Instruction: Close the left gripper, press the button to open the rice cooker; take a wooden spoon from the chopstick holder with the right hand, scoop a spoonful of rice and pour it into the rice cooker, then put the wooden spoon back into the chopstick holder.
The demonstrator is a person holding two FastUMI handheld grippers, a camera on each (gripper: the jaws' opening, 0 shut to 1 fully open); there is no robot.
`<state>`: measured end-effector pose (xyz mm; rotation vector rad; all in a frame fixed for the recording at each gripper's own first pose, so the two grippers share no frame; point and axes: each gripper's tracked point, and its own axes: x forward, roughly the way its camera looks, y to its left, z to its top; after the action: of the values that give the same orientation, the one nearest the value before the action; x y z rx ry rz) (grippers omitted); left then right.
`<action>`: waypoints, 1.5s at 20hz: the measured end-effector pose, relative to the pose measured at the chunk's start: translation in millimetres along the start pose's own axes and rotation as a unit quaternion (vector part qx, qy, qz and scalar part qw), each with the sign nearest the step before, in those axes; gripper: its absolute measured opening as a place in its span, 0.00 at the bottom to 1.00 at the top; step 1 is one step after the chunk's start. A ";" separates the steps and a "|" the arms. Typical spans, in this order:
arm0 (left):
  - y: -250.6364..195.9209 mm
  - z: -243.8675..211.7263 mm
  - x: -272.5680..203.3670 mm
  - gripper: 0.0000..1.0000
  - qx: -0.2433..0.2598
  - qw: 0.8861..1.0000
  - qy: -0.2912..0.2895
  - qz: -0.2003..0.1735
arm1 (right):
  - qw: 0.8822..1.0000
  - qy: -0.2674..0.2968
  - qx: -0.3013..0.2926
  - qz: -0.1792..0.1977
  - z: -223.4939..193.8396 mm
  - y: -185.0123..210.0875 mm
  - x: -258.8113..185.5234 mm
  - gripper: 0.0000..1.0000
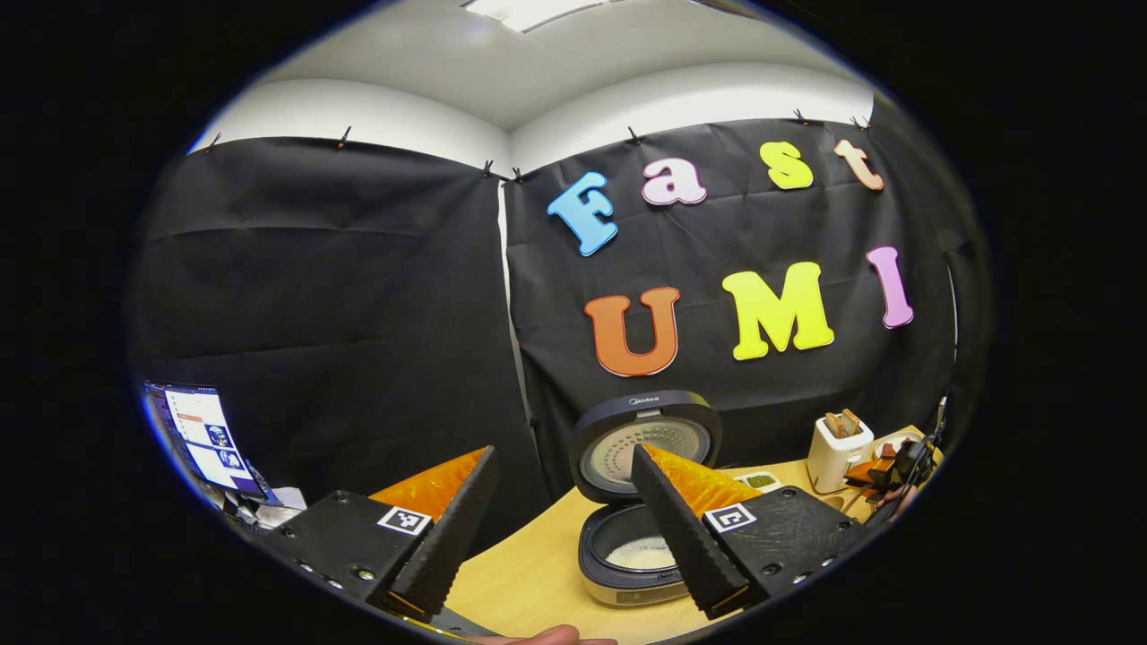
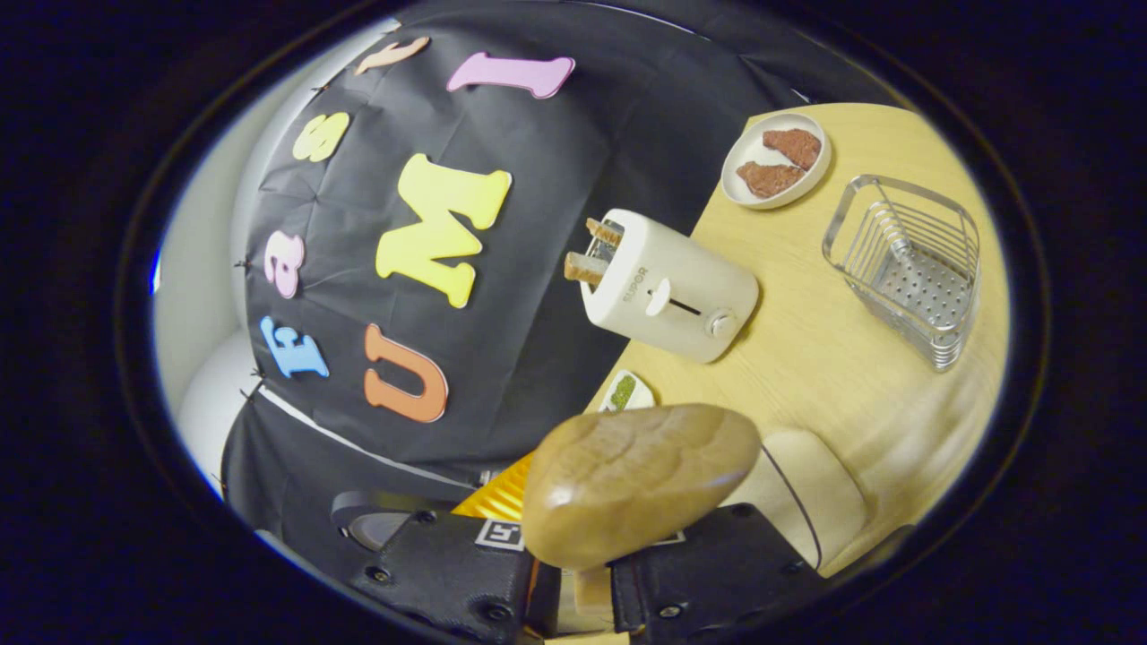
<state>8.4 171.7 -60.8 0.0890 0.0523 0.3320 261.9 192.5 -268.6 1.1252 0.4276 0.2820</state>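
- Wooden spoon is seen gripped between the fingers of the right gripper; its bowl fills the foreground, its handle runs back along the fingers, and no rice can be made out in it.
- Chopstick holder, a wire basket, stands on the desk, ahead and to the right of the spoon, well apart.
- Rice cooker stands open, just beyond the left gripper, whose fingers are spread wide with nothing held.
- Toaster carries a brand word; the cooker lid carries another.
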 end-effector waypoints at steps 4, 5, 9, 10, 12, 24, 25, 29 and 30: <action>1.9 -4.2 -0.2 0.95 -0.004 1.000 0.006 0.000 | 1.000 0.000 -0.014 0.004 4.3 19.8 -7.1 0.23; 2.3 -6.6 0.1 0.95 -0.005 1.000 0.007 0.001 | 1.000 0.002 -0.017 0.002 4.9 27.4 -6.8 0.22; 11.4 -13.8 -2.1 0.95 -0.009 1.000 0.012 0.009 | 0.999 0.015 -0.040 0.017 -5.9 75.5 -6.2 0.23; 12.6 -17.8 -2.8 0.95 -0.010 1.000 0.016 0.010 | 0.998 0.019 -0.049 0.021 -10.5 89.7 -5.0 0.23; 21.5 -21.0 -3.5 0.95 -0.014 1.000 0.019 0.017 | 0.997 0.029 -0.058 0.036 -26.3 122.1 -0.4 0.23; 62.1 -40.8 -15.2 0.95 -0.022 0.997 0.037 0.060 | 0.988 0.104 -0.105 0.049 -188.9 184.3 63.0 0.22; 63.4 -43.3 -16.6 0.95 -0.022 0.997 0.041 0.063 | 0.986 0.112 -0.112 0.044 -203.7 181.8 66.5 0.22; 75.0 -48.9 -19.8 0.95 -0.019 0.996 0.048 0.074 | 0.977 0.132 -0.166 0.037 -247.7 176.8 80.0 0.22; 78.4 -49.3 -19.8 0.95 -0.020 0.996 0.049 0.078 | 0.972 0.134 -0.189 0.035 -254.6 175.9 82.0 0.22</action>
<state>-38.9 242.9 -101.7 0.0362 0.1356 0.4941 215.0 504.7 -216.0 0.7302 0.5466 0.5566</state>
